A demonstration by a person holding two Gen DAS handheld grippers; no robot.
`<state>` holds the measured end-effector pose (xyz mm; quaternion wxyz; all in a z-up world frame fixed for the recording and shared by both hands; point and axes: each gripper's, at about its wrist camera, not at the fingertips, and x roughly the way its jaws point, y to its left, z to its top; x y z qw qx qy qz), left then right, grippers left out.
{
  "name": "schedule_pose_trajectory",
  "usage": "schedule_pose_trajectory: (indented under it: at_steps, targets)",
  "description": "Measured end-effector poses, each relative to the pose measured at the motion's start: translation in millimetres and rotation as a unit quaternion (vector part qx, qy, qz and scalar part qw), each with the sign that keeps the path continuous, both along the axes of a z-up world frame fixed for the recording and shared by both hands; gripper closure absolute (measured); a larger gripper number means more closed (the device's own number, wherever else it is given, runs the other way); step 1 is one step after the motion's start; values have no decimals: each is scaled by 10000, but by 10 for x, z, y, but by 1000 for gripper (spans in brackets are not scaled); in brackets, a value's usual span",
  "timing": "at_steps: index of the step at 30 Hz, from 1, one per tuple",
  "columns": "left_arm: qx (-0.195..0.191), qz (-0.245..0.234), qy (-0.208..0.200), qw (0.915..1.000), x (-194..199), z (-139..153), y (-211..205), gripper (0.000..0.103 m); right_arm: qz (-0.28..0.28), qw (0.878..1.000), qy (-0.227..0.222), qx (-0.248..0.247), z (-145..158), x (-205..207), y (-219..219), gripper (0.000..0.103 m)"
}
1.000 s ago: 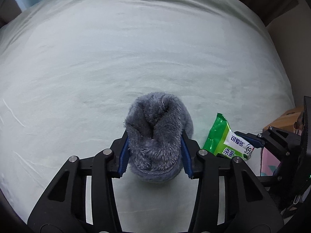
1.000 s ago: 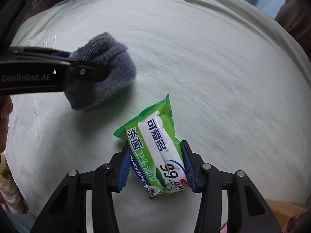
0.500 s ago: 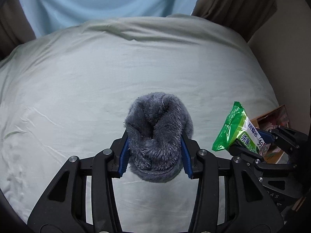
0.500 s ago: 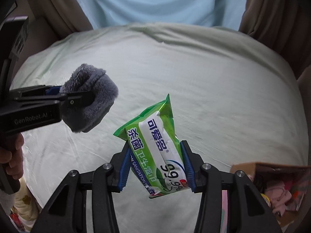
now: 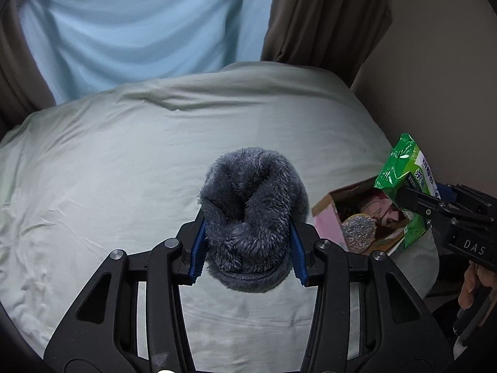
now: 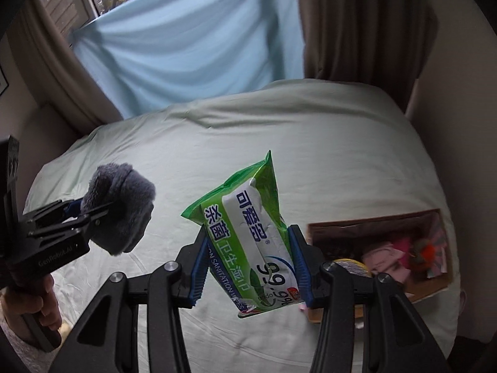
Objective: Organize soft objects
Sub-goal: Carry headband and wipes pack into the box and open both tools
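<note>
We see the pale green bed [image 5: 124,161] filling the frame's middle, bare. At lower right sits our cardboard box [image 6: 435,283], already holding soft items. Our left gripper [image 5: 247,248] is clamped on the grey fleece bundle [image 5: 251,208]; our right gripper [image 6: 248,264] pinches the wet-wipes pack [image 6: 248,233], both held aloft, presumably bound for it.

Fluffy grey sock [image 5: 253,214] bunched, held above bed; green wipes pack [image 6: 254,236] tilted, aloft beside box
</note>
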<state>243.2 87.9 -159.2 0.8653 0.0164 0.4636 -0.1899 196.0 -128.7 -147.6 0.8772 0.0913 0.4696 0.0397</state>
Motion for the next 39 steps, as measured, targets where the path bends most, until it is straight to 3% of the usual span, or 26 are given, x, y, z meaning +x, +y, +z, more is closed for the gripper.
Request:
schedule_pose_trajectory:
  at_steps: [7,16,26,34,39]
  targets:
    - [-177,46,-26,9998,-360,132,-813,62,-161,9998,-28,-137,148,-267,-782,59]
    - [-136,-8,266,9996,-587,-153,-1903,62,-272,9993,199,-178,-9,-397,-1844,59]
    - [198,21,867,9960,-536,-731,-2740,62,-355,9960,819,93,-586,-179,-2511,59]
    - [504,57,1300,9902,-265,-1252,-2998,62,-663,9870,1354,558,-1141,-27,-2792,59]
    - [693,-29,1425,9874,-135,-1432,-3151,62,-817,9809,1602,747,-1364,19,-2821,59]
